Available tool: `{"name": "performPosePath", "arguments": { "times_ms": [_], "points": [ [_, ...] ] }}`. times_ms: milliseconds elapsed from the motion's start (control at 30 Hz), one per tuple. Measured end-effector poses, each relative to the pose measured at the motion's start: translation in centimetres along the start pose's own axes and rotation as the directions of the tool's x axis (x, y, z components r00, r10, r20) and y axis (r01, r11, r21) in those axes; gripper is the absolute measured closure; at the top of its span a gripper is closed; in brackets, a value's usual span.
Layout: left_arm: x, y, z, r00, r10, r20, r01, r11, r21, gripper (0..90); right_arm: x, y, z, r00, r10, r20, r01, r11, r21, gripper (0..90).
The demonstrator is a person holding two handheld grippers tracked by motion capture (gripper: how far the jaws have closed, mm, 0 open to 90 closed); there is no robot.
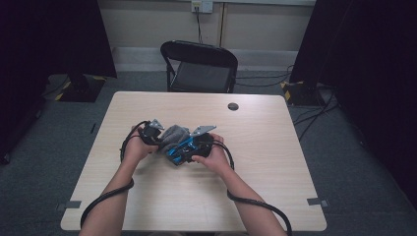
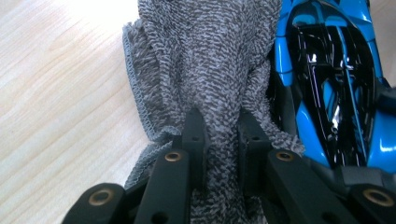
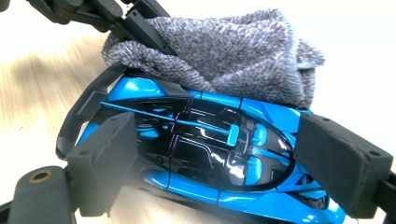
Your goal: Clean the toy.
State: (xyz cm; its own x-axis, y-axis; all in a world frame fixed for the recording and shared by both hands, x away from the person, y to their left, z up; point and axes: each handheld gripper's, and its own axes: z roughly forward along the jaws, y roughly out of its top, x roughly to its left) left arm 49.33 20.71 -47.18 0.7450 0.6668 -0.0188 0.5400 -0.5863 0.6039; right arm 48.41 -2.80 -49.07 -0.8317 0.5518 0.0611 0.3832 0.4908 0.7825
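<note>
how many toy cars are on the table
1. The blue and black toy car sits mid-table, gripped between the right tongs, with the grey cloth held by the left tongs resting against it. Nothing suggests another hidden under the cloth.

The grey looped terry cloth (image 2: 205, 60) looks soft and rough, its pile nubby and matt, with a stitched hem along one edge. Against it, the blue-and-black toy car (image 3: 219, 154) is hard plastic, glossy enough to throw bright reflections off its smooth bodywork. The left claw (image 2: 219, 133) is matt black plastic with brass-coloured rivets at its joints; the right claw (image 3: 224, 158) wears dull, slightly grainy dark pads that look like foam. Beneath them the pale wood-grain surface (image 1: 265, 177) is smooth with a faint sheen.
</note>
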Motion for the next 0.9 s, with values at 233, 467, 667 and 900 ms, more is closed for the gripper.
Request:
{"name": "performPosePath", "arguments": {
  "times_ms": [233,467,667,900],
  "points": [
    [0.0,-1.1,-0.9,1.0,0.002,-0.009,-0.002,1.0,0.008,76.9,0.0,0.0,0.0,1.0,0.001,0.003,-0.001,1.0,0.004,13.1],
    [-0.2,-2.3,-1.7,1.0,-0.008,-0.004,0.008,0.9999,-0.006,76.9,0.0,0.1,0.0,1.0,-0.001,0.003,0.001,1.0,0.008,13.2],
    [-0.5,-3.4,-2.5,0.9996,-0.025,0.01,0.025,0.9996,-0.012,76.8,0.0,0.1,0.0,1.0,0.0,0.003,0.0,1.0,0.01,13.1],
    [-0.9,-4.6,-3.7,0.9989,-0.04,0.026,0.04,0.999,-0.02,76.9,0.1,0.2,0.0,1.0,0.0,0.004,0.0,1.0,0.012,13.2]
  ]
}}
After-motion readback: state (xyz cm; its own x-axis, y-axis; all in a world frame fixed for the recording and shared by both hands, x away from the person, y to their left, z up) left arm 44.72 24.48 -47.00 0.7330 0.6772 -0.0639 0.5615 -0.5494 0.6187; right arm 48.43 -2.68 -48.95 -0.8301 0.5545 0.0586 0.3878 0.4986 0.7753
